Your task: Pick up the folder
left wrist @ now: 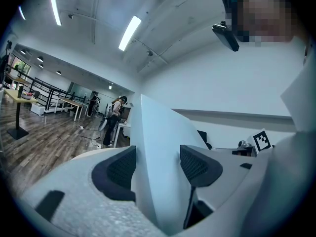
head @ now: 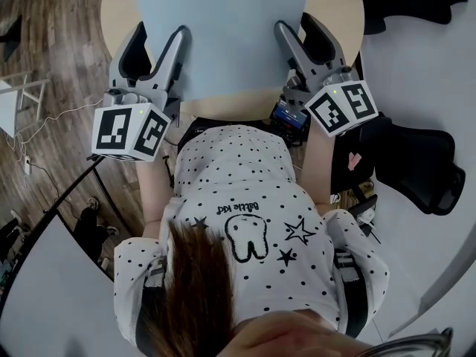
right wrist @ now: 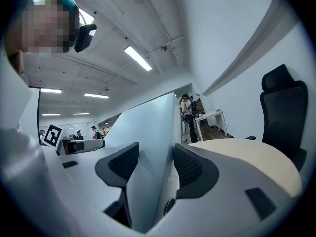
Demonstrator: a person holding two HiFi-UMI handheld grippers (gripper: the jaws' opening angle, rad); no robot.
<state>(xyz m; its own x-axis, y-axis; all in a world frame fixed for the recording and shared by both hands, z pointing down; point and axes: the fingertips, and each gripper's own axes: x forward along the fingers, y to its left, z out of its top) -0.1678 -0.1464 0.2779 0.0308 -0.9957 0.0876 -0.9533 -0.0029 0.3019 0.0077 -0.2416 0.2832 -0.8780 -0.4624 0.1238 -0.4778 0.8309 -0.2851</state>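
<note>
- I'm seeing wood-plank floor [head: 44, 36] running off at ten o'clock in the head view.
- A black office chair [head: 416, 166] is standing at three o'clock, and a pale round table [head: 119, 13] is sitting at twelve.
- Strip lights [left wrist: 129, 32] are glowing on the white ceiling [left wrist: 98, 14].

We see a pale blue folder [head: 223, 28] covering much of a round wooden table [head: 119, 6]. 2 grippers take it by its near corners: the left gripper [head: 158, 39] on its left edge, the right gripper [head: 301, 30] on its right edge. A black chair [head: 416, 162] stands at the right, and a wood floor [head: 44, 43] lies at the left.
</note>
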